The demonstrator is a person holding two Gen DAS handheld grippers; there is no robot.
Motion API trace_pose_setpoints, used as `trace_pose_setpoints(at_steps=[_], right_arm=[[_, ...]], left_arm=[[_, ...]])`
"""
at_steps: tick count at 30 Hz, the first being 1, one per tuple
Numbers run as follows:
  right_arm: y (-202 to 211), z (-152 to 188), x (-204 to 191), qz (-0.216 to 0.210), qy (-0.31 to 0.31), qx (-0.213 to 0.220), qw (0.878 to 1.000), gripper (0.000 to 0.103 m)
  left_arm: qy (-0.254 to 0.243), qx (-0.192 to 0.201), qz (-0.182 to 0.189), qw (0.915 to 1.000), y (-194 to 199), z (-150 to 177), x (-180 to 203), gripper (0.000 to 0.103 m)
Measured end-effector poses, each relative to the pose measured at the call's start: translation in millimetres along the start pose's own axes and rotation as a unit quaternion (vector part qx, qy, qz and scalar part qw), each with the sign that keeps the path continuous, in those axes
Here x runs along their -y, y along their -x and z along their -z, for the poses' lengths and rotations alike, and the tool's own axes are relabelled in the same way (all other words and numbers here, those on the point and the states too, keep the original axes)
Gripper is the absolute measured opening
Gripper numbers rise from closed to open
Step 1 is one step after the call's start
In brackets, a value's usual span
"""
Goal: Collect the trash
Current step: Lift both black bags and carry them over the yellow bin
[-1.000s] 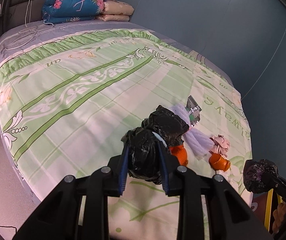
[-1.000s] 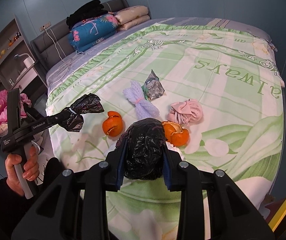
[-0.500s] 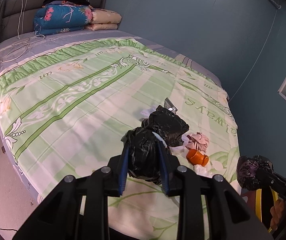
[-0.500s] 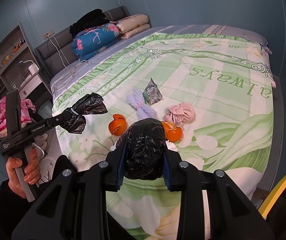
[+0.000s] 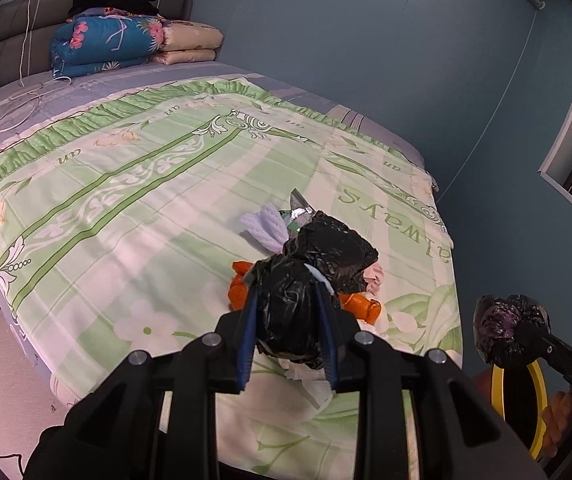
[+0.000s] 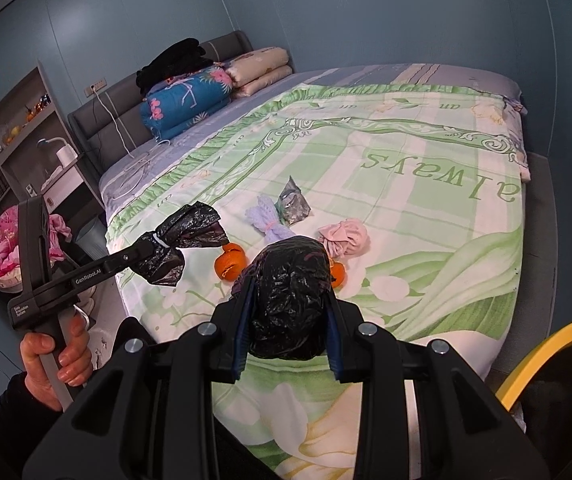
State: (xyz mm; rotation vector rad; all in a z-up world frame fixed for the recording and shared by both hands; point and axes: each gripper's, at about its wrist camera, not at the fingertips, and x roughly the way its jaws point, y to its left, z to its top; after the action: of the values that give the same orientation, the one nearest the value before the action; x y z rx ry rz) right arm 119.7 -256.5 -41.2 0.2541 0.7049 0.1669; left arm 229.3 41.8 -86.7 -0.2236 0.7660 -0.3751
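Holding one black bag in your left gripper and another in your right gripper, you find the peel beyond both, nearer the left.

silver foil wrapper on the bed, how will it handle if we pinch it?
The silver foil wrapper looks crumpled and empty, so probably very light and easily crushed. Its glossy film may slip between pads. It touches the lilac mesh bundle, so a pinch could nudge that too.
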Motion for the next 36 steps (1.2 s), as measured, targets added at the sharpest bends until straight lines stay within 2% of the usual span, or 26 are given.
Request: trace_pose_setpoints(at_steps=[22,36], right_arm=[[74.6,8.7,44.0,0.055,-0.039,0.051,0.996,0.030],[138.6,26.4,86.0,0.126,-0.088,0.077,0.985,0.030]], left_arm=[[-0.068,-0.005,0.059,0.9959,3.5,7.2,91.5,0.026],[-0.144,-0.020,0.116,0.9825,-4.1,18.5,168.9,0.026]])
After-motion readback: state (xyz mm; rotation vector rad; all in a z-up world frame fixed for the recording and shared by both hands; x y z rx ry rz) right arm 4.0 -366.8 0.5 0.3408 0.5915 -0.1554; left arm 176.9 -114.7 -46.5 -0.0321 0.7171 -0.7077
